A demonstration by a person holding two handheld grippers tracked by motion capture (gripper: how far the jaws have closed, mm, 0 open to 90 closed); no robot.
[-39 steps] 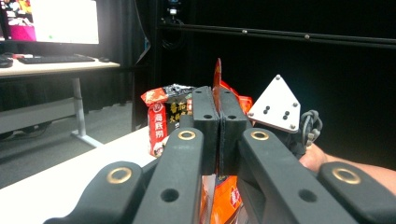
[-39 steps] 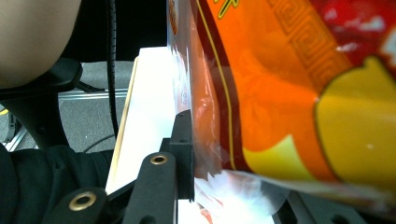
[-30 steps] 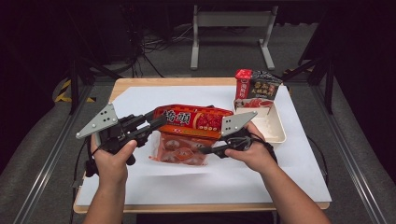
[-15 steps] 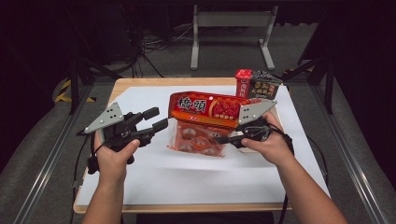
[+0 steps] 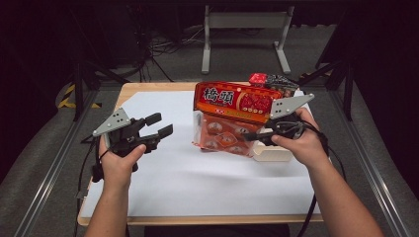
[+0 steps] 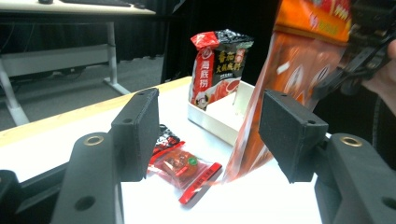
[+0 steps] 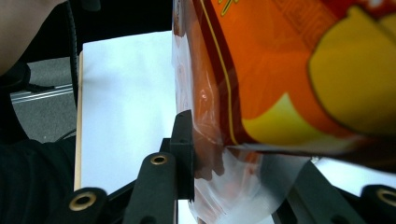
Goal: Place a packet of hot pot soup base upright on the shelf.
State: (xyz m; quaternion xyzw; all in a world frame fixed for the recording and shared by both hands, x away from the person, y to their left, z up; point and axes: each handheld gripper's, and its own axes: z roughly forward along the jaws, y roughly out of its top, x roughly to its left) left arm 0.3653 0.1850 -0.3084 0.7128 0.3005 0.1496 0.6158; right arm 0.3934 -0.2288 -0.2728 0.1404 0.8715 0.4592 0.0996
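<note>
White-covered wooden table (image 5: 163, 197) in dark room; left gripper (image 5: 157, 126) jaws parted, right gripper (image 5: 253, 136) pinching orange bag (image 5: 236, 98).

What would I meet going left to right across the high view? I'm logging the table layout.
Left gripper → orange snack bag → right gripper → white tray.
</note>
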